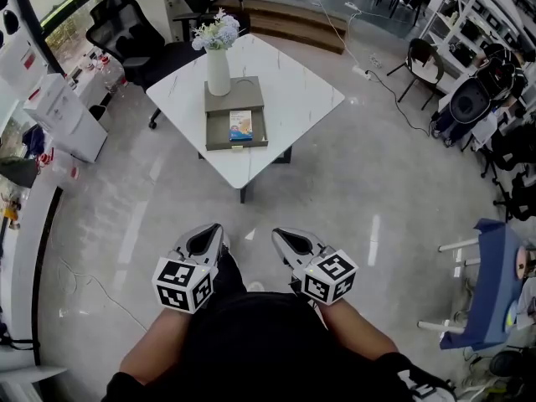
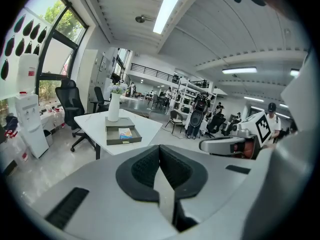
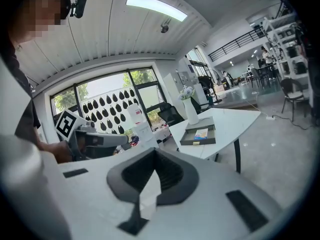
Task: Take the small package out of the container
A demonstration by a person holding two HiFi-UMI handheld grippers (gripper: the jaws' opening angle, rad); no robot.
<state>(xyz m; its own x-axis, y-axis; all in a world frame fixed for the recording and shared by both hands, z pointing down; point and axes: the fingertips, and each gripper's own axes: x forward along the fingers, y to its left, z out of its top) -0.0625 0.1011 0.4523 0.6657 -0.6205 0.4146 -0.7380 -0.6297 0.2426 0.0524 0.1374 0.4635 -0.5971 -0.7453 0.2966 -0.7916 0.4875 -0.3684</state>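
**Small package waits in its container while both grippers hang back**

Small package (image 1: 240,126) lies flat and face up in the open lower half of the container (image 1: 213,132), which sits on the white table (image 1: 293,99) well ahead of the person.

At far left, black office chairs (image 1: 126,32) stand beside the table, clear of the near edge. Next comes the left gripper (image 1: 203,239), held low and close to the body. Its own view shows the two dark pads pressed together with nothing between them. That fits an approach stance, since there is nothing to hold yet.

In the middle, a white vase (image 1: 218,69) of flowers stands on the container's raised rear part, behind the package. The front of the tray is therefore open from above and from the near side, probably the safer way in.

To the right, the right gripper (image 1: 293,243) mirrors the left one. It is level with it and just beside it, with pads likewise together and empty. Both point toward the table, so the person looks squared up to walk in. A blue stand (image 1: 494,283) at far right is well out of the way.
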